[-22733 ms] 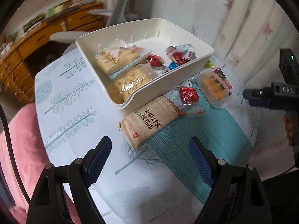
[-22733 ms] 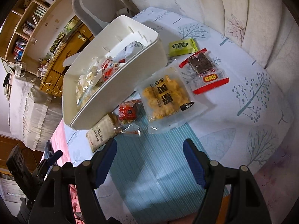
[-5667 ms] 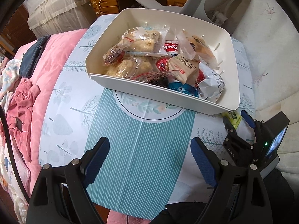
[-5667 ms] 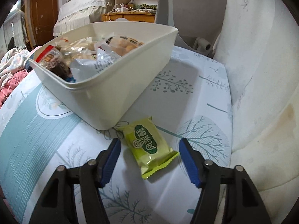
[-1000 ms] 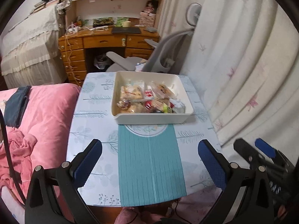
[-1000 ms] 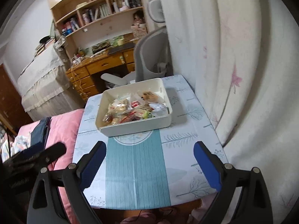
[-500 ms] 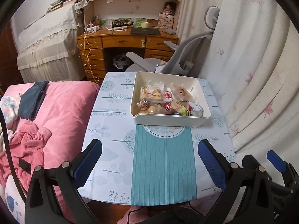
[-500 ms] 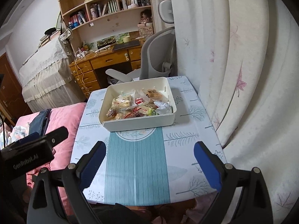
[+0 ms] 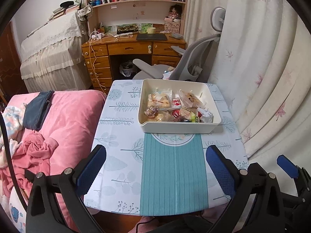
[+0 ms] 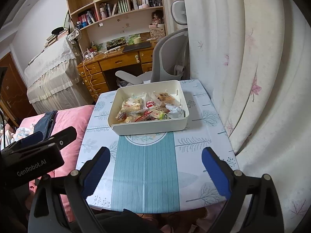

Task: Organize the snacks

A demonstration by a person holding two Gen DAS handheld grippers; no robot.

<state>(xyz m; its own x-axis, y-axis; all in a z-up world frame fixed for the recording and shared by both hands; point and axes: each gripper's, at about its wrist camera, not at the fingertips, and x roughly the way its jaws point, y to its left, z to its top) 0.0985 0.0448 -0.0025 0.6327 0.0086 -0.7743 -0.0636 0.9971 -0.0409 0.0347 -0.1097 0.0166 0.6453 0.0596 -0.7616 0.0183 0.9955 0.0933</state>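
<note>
**One Bin, All Snacks Inside**

One white bin [image 9: 177, 127] on the far half of the table [image 9: 120, 128], its near wall just past the end of one teal striped runner [image 9: 174, 172]. Heaped inside, a pile of wrapped snacks [image 9: 175, 107], overlapping too much for an exact count: roughly eight to ten packets. Among them two clear bags of pale biscuits, one red-and-white pack lettered something like "Cook", one green-edged packet at the front, one crumpled white wrapper at the right. No other print legible at this size.

Two grippers, both held back over the near table edge, both empty. Left gripper [image 9: 155, 167] with jaws wide apart, blue pads flanking the runner. Right gripper [image 10: 156, 167] likewise spread wide. "GenRobot.AI" in white on the black body of the left gripper, seen from the right wrist view.

Beyond: one grey chair [image 9: 186, 64], one wooden desk [image 9: 134, 48], one pink blanket [image 9: 64, 120] left of the table.
</note>
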